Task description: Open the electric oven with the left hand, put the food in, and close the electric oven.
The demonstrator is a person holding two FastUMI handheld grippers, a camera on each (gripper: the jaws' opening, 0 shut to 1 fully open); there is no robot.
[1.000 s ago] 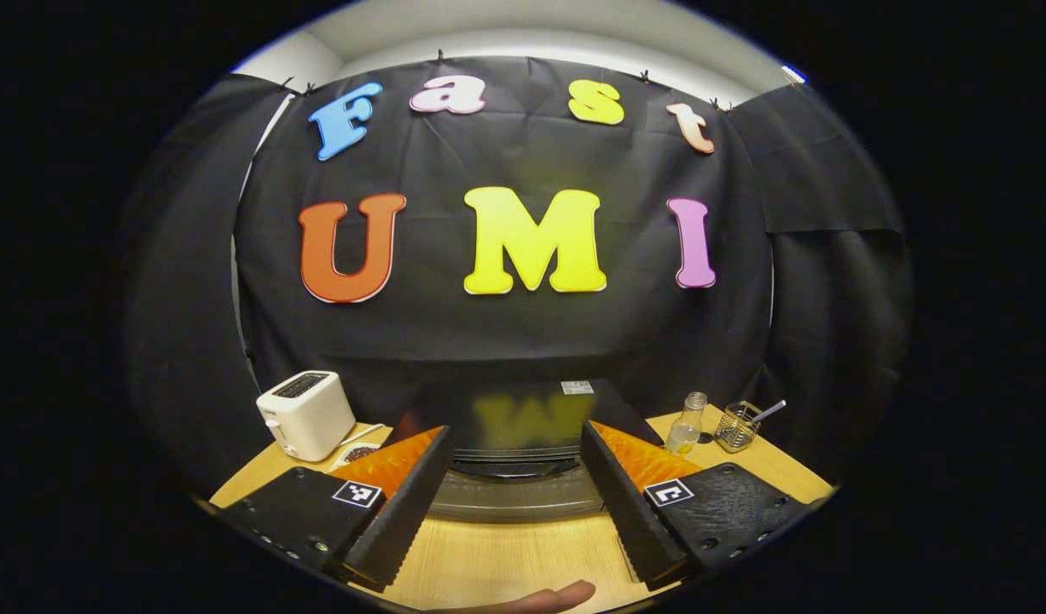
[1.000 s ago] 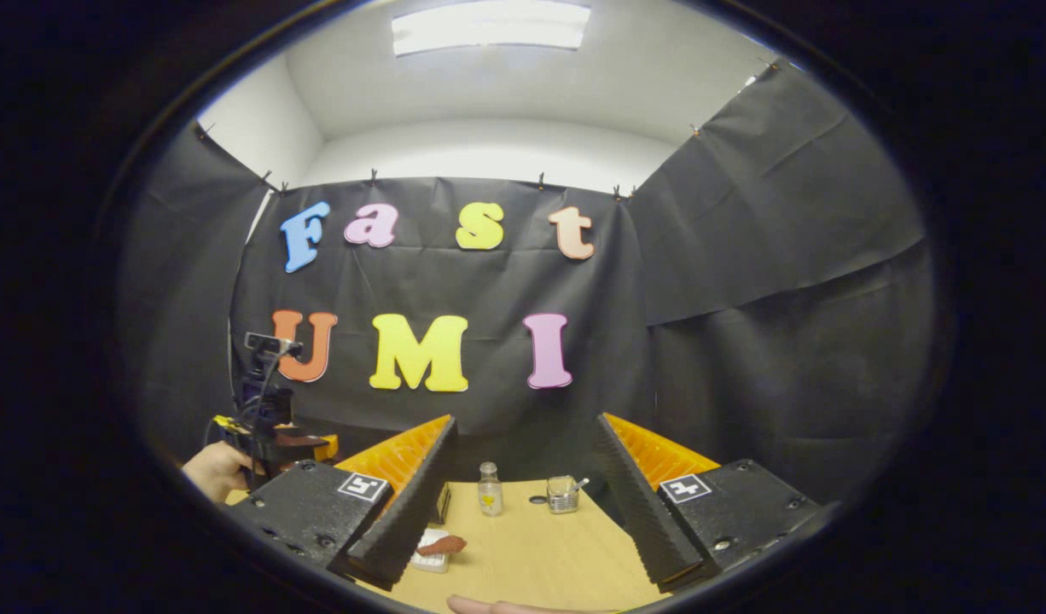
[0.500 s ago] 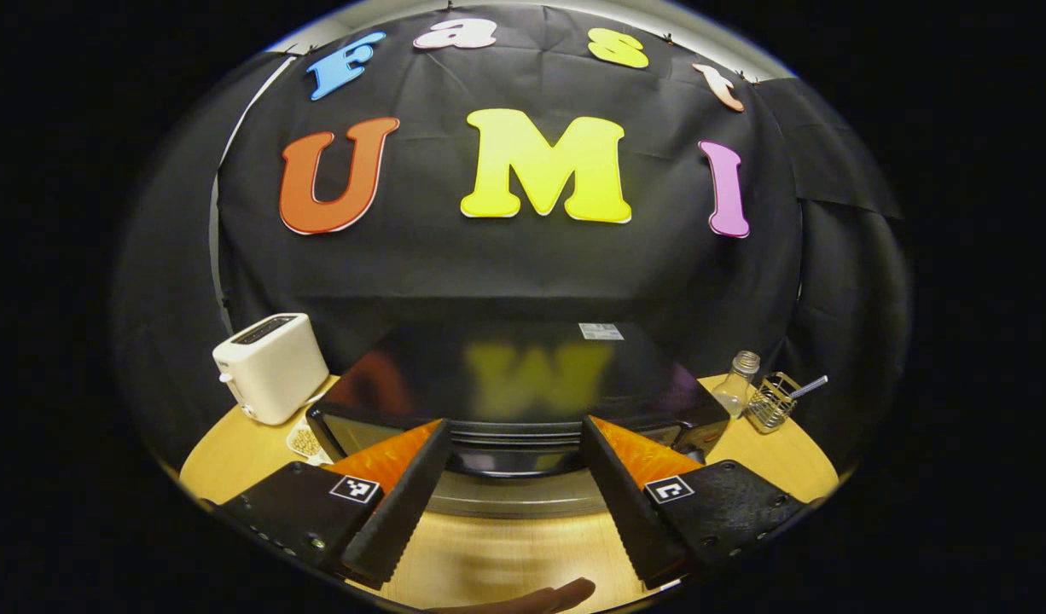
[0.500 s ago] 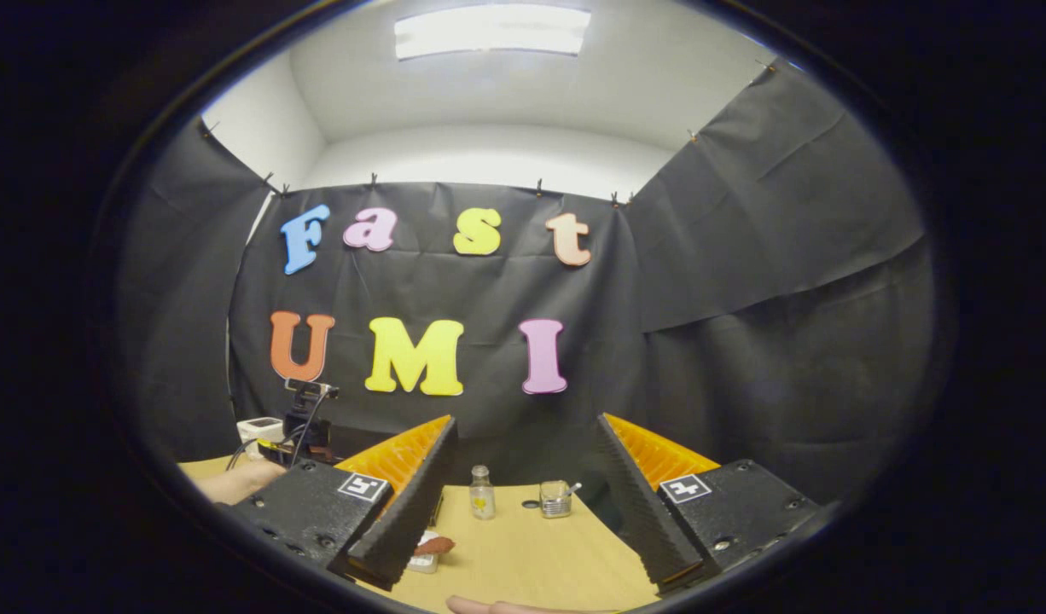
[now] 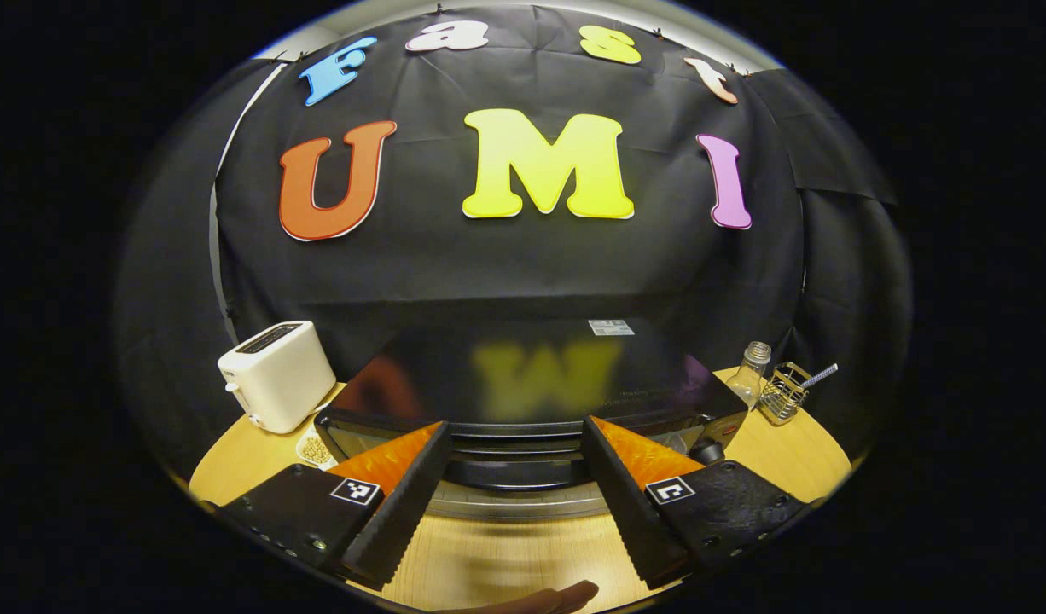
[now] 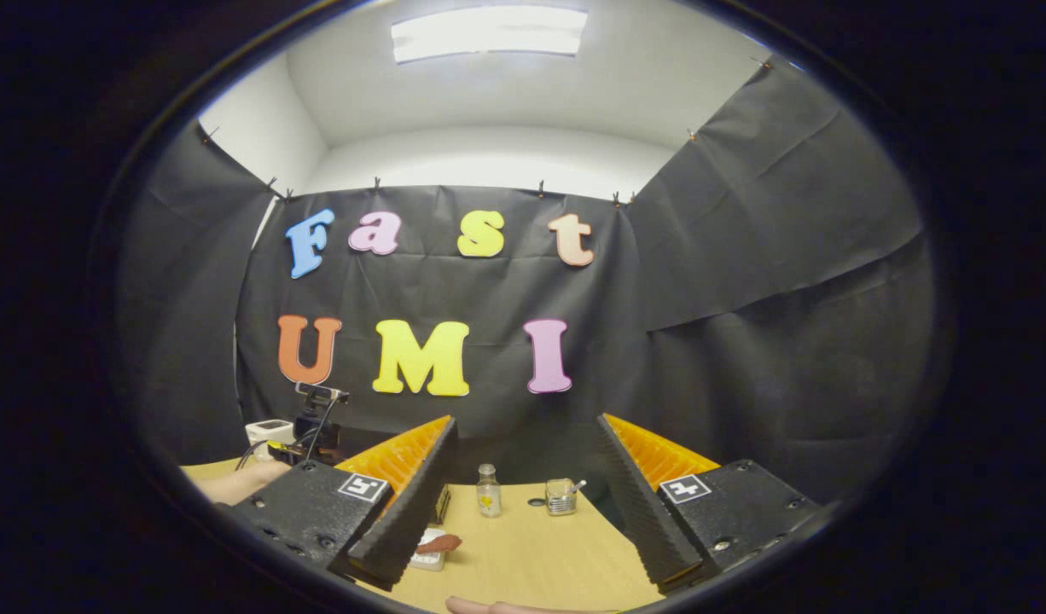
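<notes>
Left gripper view has the wooden surface (image 5: 770, 448) carrying the black electric oven (image 5: 531, 384), door shut, directly ahead of the left gripper (image 5: 516, 503), whose jaws are spread apart. A white toaster (image 5: 276, 375) stands left of the oven, a glass bottle (image 5: 749, 385) right. The right gripper (image 6: 523, 512) is likewise spread, with the food (image 6: 439, 543) on a small dish by its left finger.

Black cloth wall (image 6: 745, 281) at 12 and 3 o'clock; white ceiling (image 6: 489, 102) with light panel (image 6: 489, 32) at 12; wooden table (image 6: 540, 554) at 6.
</notes>
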